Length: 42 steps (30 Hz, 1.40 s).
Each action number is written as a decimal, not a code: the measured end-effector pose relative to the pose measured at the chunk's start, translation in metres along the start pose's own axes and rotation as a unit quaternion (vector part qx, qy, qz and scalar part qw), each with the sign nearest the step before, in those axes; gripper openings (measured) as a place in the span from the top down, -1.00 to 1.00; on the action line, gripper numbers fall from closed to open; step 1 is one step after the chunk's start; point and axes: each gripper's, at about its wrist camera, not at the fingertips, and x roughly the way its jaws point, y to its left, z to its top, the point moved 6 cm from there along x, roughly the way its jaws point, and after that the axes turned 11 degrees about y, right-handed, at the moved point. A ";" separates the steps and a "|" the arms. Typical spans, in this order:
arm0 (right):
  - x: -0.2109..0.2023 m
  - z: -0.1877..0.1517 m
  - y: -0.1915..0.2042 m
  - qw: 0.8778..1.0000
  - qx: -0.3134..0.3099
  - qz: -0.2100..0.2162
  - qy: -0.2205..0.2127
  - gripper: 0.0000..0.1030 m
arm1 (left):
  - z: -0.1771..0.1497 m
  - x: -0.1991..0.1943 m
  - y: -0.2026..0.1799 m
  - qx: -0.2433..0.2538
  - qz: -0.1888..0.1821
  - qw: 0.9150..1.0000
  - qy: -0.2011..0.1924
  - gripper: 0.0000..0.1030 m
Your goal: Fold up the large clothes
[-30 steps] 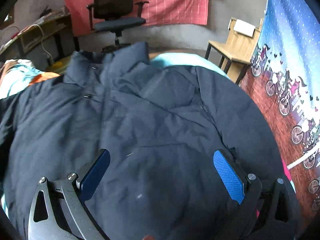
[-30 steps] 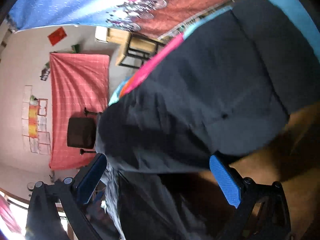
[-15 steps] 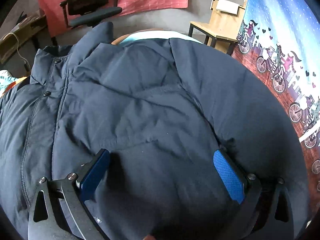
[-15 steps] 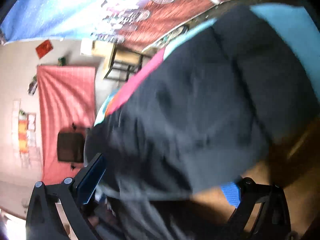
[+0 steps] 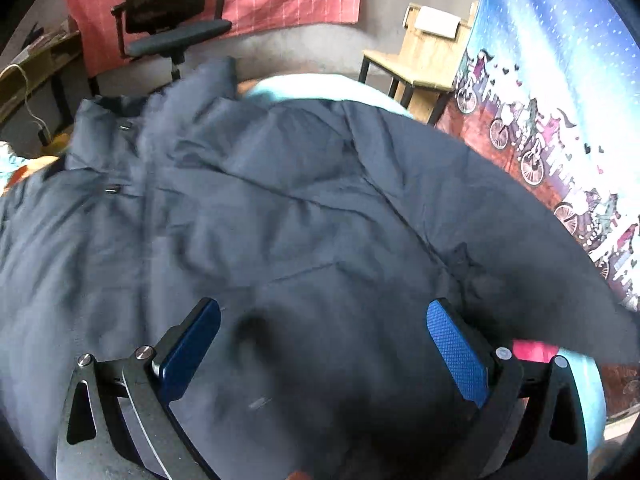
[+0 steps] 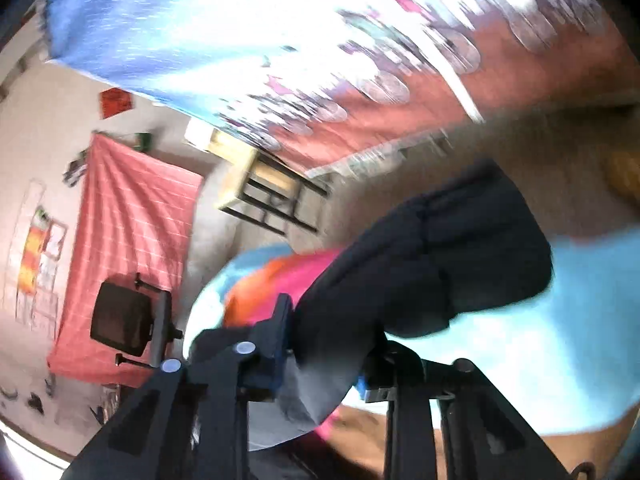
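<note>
Jacket, dark and puffy, lies spread over the bright cloth on our table, collar toward the office chair. Our right gripper is closing, its jaws pinching a fold of the sleeve; our left gripper hovers wide open above the body, holding nothing. We should lift the sleeve clear and lay it flat across the chest. Room looks ample inward; the wall hanging crowds one side.
</note>
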 end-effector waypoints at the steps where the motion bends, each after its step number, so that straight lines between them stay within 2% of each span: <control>1: -0.005 0.010 0.018 1.000 -0.024 0.003 -0.018 0.68 | -0.004 -0.012 0.009 -0.001 -0.003 1.000 -0.008 -0.97; 4: -0.013 0.030 0.088 0.992 -0.114 0.009 -0.057 0.74 | -0.014 -0.038 0.031 -0.017 -0.006 1.000 -0.024 -0.97; 6: -0.022 0.030 0.145 0.979 -0.185 0.016 -0.086 0.75 | -0.019 -0.052 0.047 -0.032 -0.003 0.999 -0.027 -0.97; 7: -0.025 0.025 0.171 0.971 -0.217 0.025 -0.095 0.75 | -0.020 -0.059 0.053 -0.039 0.000 0.999 -0.029 -0.97; 9: -0.031 0.004 0.236 0.948 -0.297 0.047 -0.109 0.75 | -0.027 -0.073 0.072 -0.059 0.001 0.998 -0.037 -0.97; 11: -0.032 -0.029 0.290 0.917 -0.376 0.072 -0.107 0.75 | -0.032 -0.085 0.088 -0.079 0.004 0.996 -0.043 -0.97; 13: -0.029 -0.086 0.347 0.872 -0.468 0.101 -0.100 0.75 | -0.042 -0.098 0.111 -0.105 0.005 0.993 -0.052 -0.97; 14: -0.026 -0.107 0.362 0.857 -0.495 0.109 -0.095 0.75 | -0.047 -0.106 0.123 -0.117 0.006 0.992 -0.056 -0.97; 16: -0.015 -0.173 0.397 0.809 -0.569 0.123 -0.080 0.76 | -0.064 -0.123 0.153 -0.148 0.009 0.987 -0.065 -0.97; 19: 0.010 -0.264 0.423 0.752 -0.642 0.144 -0.037 0.76 | -0.090 -0.150 0.195 -0.191 0.005 0.978 -0.082 -0.97; 22: 0.037 -0.340 0.430 0.712 -0.685 0.154 0.009 0.76 | -0.115 -0.171 0.230 -0.230 -0.005 0.968 -0.097 -0.97; 25: 0.067 -0.407 0.423 0.683 -0.712 0.150 0.066 0.76 | -0.138 -0.190 0.260 -0.258 -0.017 0.959 -0.117 -0.97; 26: 0.081 -0.431 0.418 0.670 -0.723 0.143 0.086 0.76 | -0.144 -0.195 0.267 -0.265 -0.018 0.957 -0.120 -0.97; 28: 0.100 -0.459 0.403 0.654 -0.737 0.128 0.111 0.76 | -0.155 -0.202 0.279 -0.278 -0.020 0.952 -0.123 -0.97; 29: 0.116 -0.481 0.393 0.638 -0.750 0.113 0.133 0.76 | -0.160 -0.204 0.283 -0.284 -0.023 0.951 -0.124 -0.97; 32: 0.149 -0.523 0.362 0.608 -0.769 0.081 0.178 0.72 | -0.168 -0.211 0.294 -0.294 -0.031 0.947 -0.127 -0.97; 35: 0.176 -0.548 0.327 0.577 -0.786 0.038 0.219 0.69 | -0.173 -0.213 0.293 -0.300 -0.035 0.944 -0.130 -0.97; 38: 0.178 -0.553 0.303 0.563 -0.793 0.030 0.233 0.53 | -0.168 -0.213 0.292 -0.299 -0.038 0.944 -0.135 -0.97; 39: 0.169 -0.544 0.291 0.563 -0.791 0.037 0.238 0.28 | -0.166 -0.212 0.289 -0.297 -0.039 0.944 -0.136 -0.97; 40: 0.162 -0.540 0.289 0.564 -0.785 0.051 0.250 -0.23 | -0.163 -0.208 0.287 -0.294 -0.037 0.946 -0.134 -0.97; 42: 0.146 -0.528 0.285 0.571 -0.772 0.075 0.270 -0.90 | -0.158 -0.200 0.285 -0.289 -0.033 0.948 -0.133 -0.97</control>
